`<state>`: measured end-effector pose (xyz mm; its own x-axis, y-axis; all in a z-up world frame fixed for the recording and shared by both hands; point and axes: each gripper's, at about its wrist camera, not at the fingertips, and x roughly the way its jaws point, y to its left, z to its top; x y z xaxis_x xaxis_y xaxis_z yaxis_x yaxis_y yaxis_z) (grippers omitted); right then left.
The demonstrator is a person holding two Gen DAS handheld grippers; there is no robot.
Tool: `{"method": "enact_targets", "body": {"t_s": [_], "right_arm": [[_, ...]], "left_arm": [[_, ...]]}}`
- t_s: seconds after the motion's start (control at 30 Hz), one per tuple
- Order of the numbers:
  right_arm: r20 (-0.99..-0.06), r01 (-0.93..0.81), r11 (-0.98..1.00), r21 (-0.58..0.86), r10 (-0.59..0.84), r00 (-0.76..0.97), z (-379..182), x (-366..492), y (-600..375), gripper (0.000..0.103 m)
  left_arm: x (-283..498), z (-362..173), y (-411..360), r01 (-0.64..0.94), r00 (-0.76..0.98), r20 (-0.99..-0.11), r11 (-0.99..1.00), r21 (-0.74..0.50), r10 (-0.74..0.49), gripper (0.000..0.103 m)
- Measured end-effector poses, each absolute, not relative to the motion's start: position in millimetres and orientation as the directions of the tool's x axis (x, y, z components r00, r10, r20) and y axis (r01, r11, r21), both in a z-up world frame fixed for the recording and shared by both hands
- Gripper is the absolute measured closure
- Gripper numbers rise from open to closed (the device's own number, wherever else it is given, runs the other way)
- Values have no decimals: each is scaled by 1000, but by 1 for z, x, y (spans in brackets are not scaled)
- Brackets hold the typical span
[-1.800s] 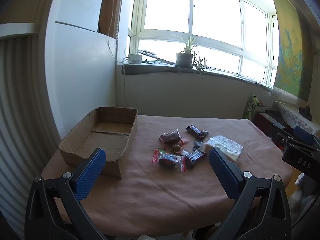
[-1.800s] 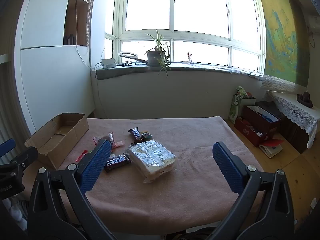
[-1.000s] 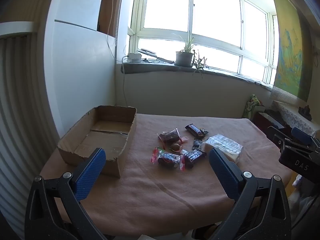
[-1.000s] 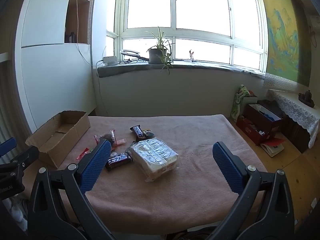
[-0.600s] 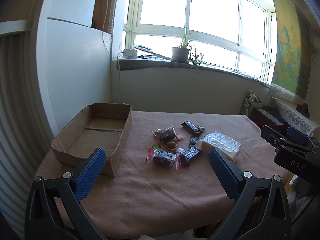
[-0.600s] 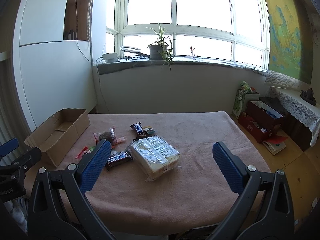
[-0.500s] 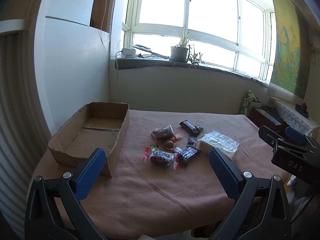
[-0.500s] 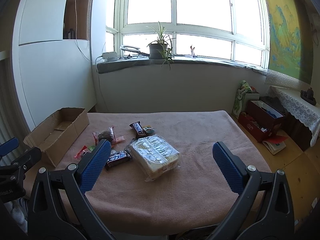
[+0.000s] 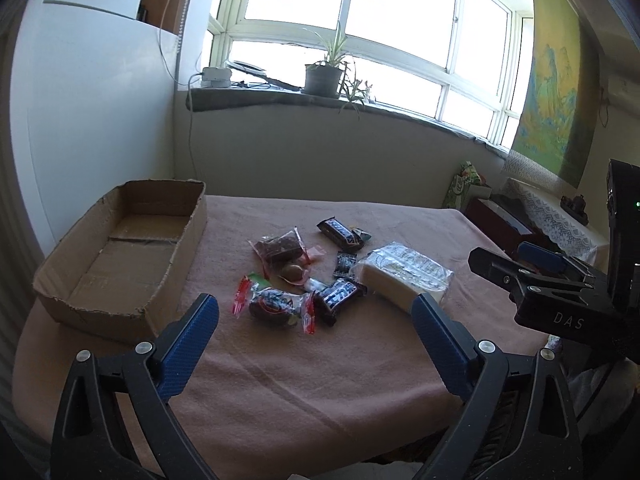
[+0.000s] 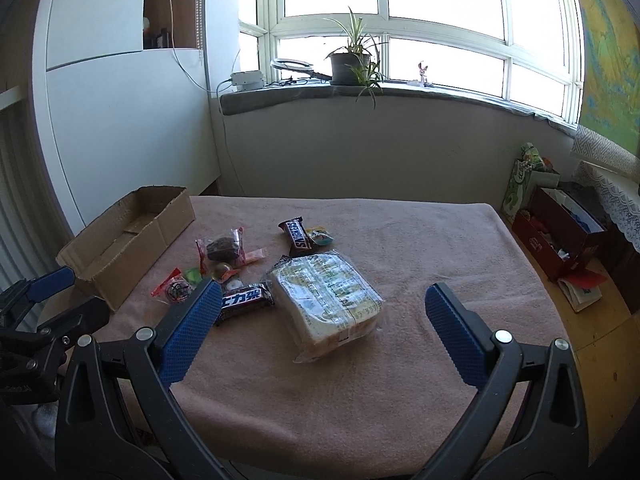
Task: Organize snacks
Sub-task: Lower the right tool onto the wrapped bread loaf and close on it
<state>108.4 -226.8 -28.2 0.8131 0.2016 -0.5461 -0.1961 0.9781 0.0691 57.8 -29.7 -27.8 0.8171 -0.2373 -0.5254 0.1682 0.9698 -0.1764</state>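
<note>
Several snacks lie in a loose pile on the pink-clothed table [image 9: 320, 380]: a Snickers bar [image 9: 340, 234], a brownie pack [image 9: 280, 247], a dark bar [image 9: 338, 295], a red-ended wrapped sweet [image 9: 274, 303] and a big clear-wrapped pack [image 10: 326, 296]. An empty cardboard box [image 9: 192, 236] sits at the table's left. My left gripper [image 9: 314, 308] hovers short of the pile, its jaws closing slightly with nothing between them. My right gripper [image 10: 323, 290] is open, in front of the big pack without touching it.
A windowsill with a potted plant [image 10: 352, 60] runs behind the table. A white cabinet [image 10: 120, 112] stands at the left. Red boxes [image 10: 560, 232] and a lace-covered table [image 9: 552, 216] are on the right, beyond the table's edge.
Both grippers have moved forward and tipped down toward the table, so the snacks and box look nearer. The left jaws have narrowed a little. Nothing on the table has moved.
</note>
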Motion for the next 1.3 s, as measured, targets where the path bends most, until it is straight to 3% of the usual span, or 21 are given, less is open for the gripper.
{"method": "enact_targets", "body": {"t_s": [0.17, 0.23, 0.33, 0.47, 0.9, 1.1, 1.3], "right_arm": [[-629, -272, 932, 238, 361, 689, -49, 144, -249, 5], [-648, -279, 913, 299, 409, 643, -57, 157, -255, 8], [-671, -298, 886, 354, 463, 579, -66, 173, -261, 11], [-696, -300, 892, 339, 452, 558, -67, 191, -264, 14], [-772, -292, 853, 432, 517, 369, -101, 253, -279, 31], [-769, -293, 836, 465, 545, 333, -111, 254, -276, 39], [-768, -282, 835, 473, 547, 333, -110, 250, -277, 43]], "left_arm": [[84, -44, -39, 227, 744, -567, 932, -284, -354, 12], [92, -49, -46, 247, 716, -583, 920, -304, -385, 19], [103, -58, -62, 289, 674, -607, 906, -308, -421, 20], [120, -69, -78, 331, 609, -639, 883, -334, -470, 29], [168, -88, -114, 403, 439, -672, 800, -445, -596, 35], [171, -93, -120, 410, 435, -690, 810, -420, -578, 35], [173, -91, -116, 410, 426, -684, 801, -437, -591, 44]]}}
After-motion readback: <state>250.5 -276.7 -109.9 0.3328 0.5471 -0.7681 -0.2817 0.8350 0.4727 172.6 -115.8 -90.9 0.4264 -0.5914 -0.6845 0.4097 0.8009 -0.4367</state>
